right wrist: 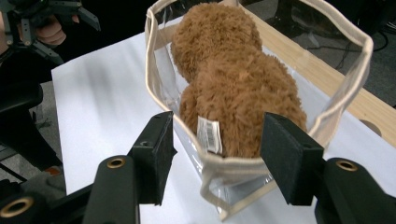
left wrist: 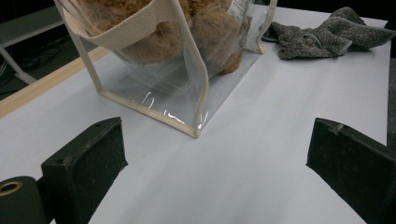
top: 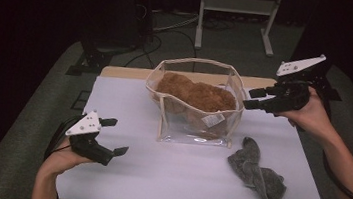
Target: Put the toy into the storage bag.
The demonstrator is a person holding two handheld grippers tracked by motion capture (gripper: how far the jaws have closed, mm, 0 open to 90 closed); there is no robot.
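The right hand-held gripper [top: 253, 99] is hovering half open and empty at the right end of the clear bag [top: 196, 127], its jaws straddling the rim there (the plush toy [right wrist: 233, 88] is lying lengthwise inside, mid-worktop). The left hand-held gripper [top: 114, 135] is waiting wide open and empty, farther off.

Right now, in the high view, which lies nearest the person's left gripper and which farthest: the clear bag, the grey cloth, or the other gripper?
From the left gripper:
1. Clear bag, mid-table, up and right of it.
2. Grey cloth, near the table's right front.
3. Right gripper, raised beyond the bag's right edge.
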